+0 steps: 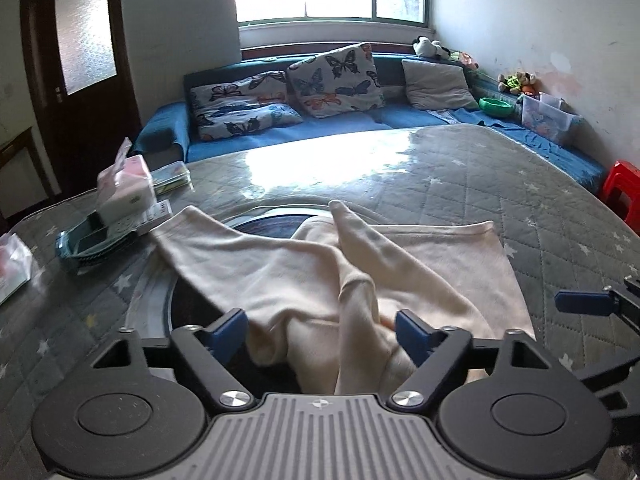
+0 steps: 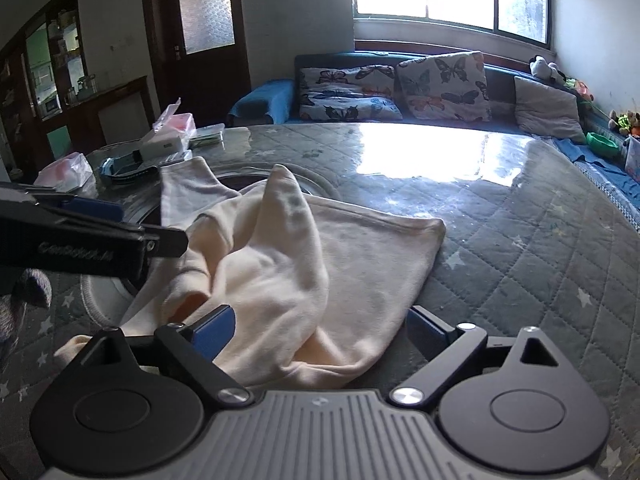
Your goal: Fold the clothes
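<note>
Since both the left gripper point(image 1: 320, 334) and right gripper point(image 2: 320, 330) sit spread wide around the crumpled cream garment point(image 1: 360, 276) on the desk point(image 1: 500, 184), I'd pinch its soft, floppy hem corners.

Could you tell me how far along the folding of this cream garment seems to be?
Early. Done: the cream garment is laid on the quilted table cover, though rumpled, one part peaking up. In hand: both the left tongs and right tongs sit open around its near edge. Left: gripping, flattening and every fold.
</note>
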{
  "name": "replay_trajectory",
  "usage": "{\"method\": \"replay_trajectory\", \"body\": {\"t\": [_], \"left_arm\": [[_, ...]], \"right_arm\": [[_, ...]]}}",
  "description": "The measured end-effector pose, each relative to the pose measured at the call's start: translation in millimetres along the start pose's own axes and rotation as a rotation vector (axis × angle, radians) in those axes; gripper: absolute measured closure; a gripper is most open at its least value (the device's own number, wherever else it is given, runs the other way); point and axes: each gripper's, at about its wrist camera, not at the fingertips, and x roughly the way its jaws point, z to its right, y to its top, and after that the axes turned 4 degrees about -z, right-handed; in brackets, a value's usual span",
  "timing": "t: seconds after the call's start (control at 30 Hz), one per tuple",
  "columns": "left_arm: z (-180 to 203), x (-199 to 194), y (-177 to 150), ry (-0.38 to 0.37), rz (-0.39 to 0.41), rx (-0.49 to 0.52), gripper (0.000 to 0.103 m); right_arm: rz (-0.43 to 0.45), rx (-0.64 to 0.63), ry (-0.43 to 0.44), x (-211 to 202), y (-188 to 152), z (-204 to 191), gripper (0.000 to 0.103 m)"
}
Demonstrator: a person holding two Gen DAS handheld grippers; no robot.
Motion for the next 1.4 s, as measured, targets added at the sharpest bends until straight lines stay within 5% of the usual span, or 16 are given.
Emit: {"method": "replay_trajectory", "body": {"t": [0.23, 0.5, 1.1, 1.4], "left_arm": [[4, 24, 10, -0.046, -0.020, 0.046, 0.051], [8, 42, 5, -0.076, -0.042, 0.084, 0.093], [-60, -17, -39, 0.001, 0.004, -0.107, 0.097], [-92, -46, -78, 0.075, -0.038, -0.189, 0.097]], "right_arm": [[-0.009, 0.016, -0.009, 5, 4, 12, 0.015], [-0.011, 0.022, -0.008, 13, 17, 20, 0.022], [-0.067, -0.060, 0.119, 107, 83, -9, 0.052], [-0.060, -0.065, 0.121, 118, 83, -11, 0.096]]}}
